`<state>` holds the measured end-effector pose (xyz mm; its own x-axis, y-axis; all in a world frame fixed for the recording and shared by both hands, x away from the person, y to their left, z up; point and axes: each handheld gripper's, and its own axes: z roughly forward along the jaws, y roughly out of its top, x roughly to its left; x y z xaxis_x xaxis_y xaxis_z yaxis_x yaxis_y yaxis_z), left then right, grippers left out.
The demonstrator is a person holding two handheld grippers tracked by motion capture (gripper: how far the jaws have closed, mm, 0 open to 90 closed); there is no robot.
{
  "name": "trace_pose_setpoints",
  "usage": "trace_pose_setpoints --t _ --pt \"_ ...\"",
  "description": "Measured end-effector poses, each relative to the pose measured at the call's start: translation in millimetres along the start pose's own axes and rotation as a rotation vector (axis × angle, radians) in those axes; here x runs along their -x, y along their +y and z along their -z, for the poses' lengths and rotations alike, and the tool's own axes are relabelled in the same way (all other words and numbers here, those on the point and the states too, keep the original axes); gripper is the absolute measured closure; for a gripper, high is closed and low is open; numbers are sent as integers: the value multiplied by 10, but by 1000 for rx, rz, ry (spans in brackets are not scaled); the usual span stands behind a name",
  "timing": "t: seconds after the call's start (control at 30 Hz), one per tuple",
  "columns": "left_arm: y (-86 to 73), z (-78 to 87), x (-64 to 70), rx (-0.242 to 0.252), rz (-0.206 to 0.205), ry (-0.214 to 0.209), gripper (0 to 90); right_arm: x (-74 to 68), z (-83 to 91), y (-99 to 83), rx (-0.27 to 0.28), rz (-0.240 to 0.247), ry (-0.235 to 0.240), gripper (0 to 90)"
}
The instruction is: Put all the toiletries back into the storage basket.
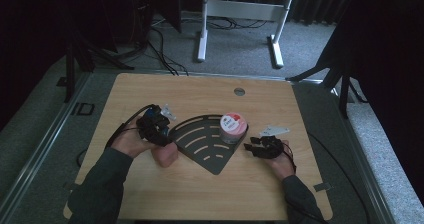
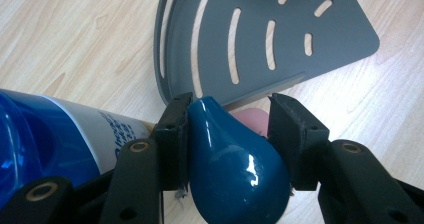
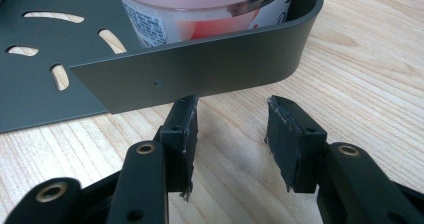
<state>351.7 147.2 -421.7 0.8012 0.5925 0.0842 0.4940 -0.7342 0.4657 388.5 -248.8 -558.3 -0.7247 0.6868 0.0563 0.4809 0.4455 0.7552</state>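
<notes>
Wood of a pale colour makes up the table top point(image 1: 150, 194), and on it lies a dark grey metal corner shelf with long slots point(image 1: 200, 139), shaped like a slice of pie. From the high view you can see the whole shelf, with both hands beside it: the left gripper point(image 1: 161, 129) is at the shelf's left edge and the right gripper point(image 1: 254, 147) is just off its right side. That view is too far away to show what the left gripper has. The left gripper view shows it up close: a shiny teal teardrop-shaped bottle cap point(image 2: 230, 159) sits between the two black jaws, touching the left jaw, with a thin gap at the right jaw, so the jaws are closed around it. A blue bottle with a white label point(image 2: 55, 134) lies to the left of it. The cap is just next to the shelf's curved rim point(image 2: 162, 59), over the wood, not in the shelf. The right gripper view shows its jaws point(image 3: 231, 129) apart with bare wood between them, close to the shelf's flat side wall point(image 3: 200, 74). Inside the shelf stands one round pink tub with a printed label point(image 1: 232, 127), pushed into the rounded corner near the right gripper.
</notes>
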Motion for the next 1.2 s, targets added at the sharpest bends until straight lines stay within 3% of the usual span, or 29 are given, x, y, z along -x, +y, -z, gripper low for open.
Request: trace_pose_setpoints --t 0.3,0.83,1.2 --pt "-14 17 -20 9 33 -22 550 2 0 0 1 0 1 549" --pt "-51 34 -12 26 78 -13 557 4 0 0 1 0 3 546" --pt "-138 31 -30 42 108 -33 534 3 1 0 0 -2 4 544"
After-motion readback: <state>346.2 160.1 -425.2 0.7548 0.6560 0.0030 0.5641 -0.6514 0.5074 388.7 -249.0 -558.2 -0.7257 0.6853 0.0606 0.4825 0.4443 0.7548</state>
